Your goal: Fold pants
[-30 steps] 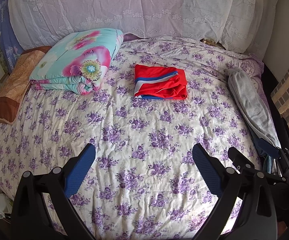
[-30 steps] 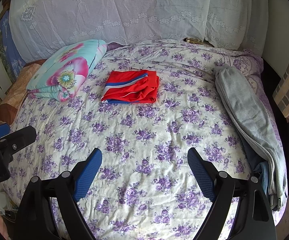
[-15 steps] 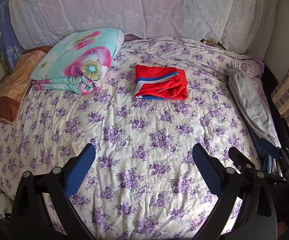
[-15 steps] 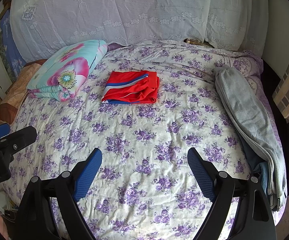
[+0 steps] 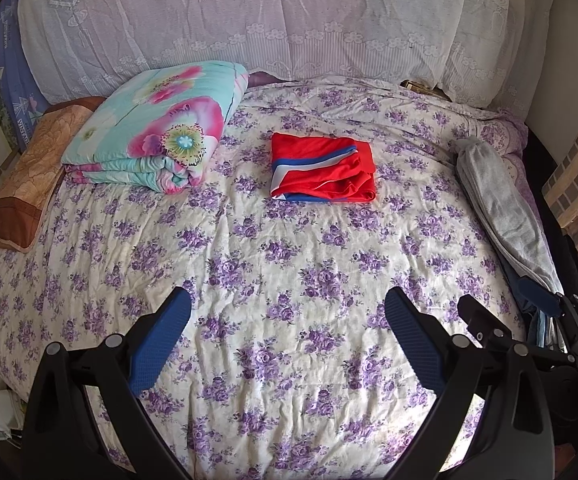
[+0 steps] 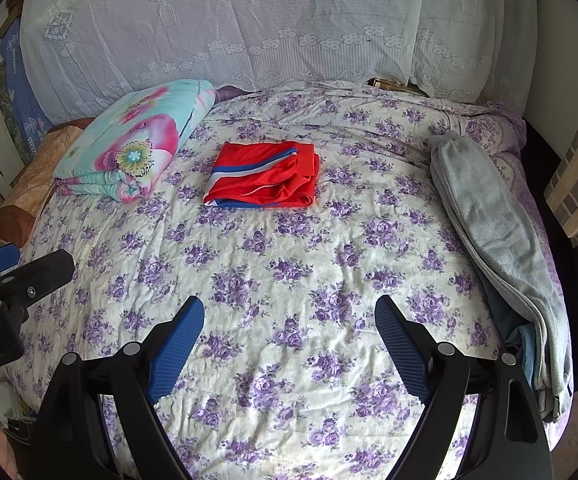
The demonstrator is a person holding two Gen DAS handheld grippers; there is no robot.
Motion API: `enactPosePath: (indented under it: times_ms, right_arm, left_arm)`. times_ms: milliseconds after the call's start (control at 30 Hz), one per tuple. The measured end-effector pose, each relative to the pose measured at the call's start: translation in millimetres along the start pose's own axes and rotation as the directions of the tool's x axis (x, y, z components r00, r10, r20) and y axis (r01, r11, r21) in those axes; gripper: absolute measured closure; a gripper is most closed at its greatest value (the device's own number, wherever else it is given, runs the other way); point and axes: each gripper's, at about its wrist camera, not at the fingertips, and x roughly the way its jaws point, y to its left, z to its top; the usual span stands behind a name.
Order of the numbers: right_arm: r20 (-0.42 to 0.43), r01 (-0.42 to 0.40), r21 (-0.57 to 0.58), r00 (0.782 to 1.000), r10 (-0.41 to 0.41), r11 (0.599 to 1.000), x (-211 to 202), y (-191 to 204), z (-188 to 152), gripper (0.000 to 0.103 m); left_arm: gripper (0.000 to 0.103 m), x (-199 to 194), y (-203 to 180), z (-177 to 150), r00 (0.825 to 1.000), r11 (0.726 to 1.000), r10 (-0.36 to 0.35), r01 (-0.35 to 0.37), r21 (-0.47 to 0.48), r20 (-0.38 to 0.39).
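Left gripper (image 5: 289,312): we hold it above the near part of the bed, its blue-padded fingers (image 5: 161,336) spread wide with nothing between them.

Right gripper (image 6: 289,320): we hold it level with the left one, just to its right; its jaws are likewise spread apart and empty. Each unit shows at the edge of the other's view.

Pants (image 5: 323,168): red with blue and white stripes, lying as a folded rectangular bundle on the far middle of the bed, well apart from both grippers. From the right wrist they sit at (image 6: 263,178).

Bedspread (image 5: 273,264): cream with purple flower clusters, lightly wrinkled; it covers the whole bed and is the only surface between the grippers and the pants.

Folded quilt (image 5: 161,128): turquoise with large pink flowers, stacked to the left of the pants, near them but not touching.

Brown pillow (image 5: 29,176): at the far left edge, partly under the quilt's left side.

Grey garment (image 6: 501,240): a long folded piece lying along the right edge of the bed, well apart from the pants. A strip of blue cloth shows beneath its near end.

Lace curtain (image 6: 273,28): white, hanging across the wall behind the head of the bed.

Path to pants: we see nothing lying on the bedspread between the open fingers and the bundle.
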Motion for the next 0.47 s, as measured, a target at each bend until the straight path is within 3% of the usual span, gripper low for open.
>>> enactPosePath:
  times_ms: [467]
  right_arm:
    - [0.001, 0.002, 0.002, 1.000, -0.002, 1.000, -0.1, 1.3, -0.4, 0.015]
  left_arm:
    - [0.008, -2.1, 3.0, 3.2, 1.000, 1.000, -0.006, 0.006, -0.016, -0.011]
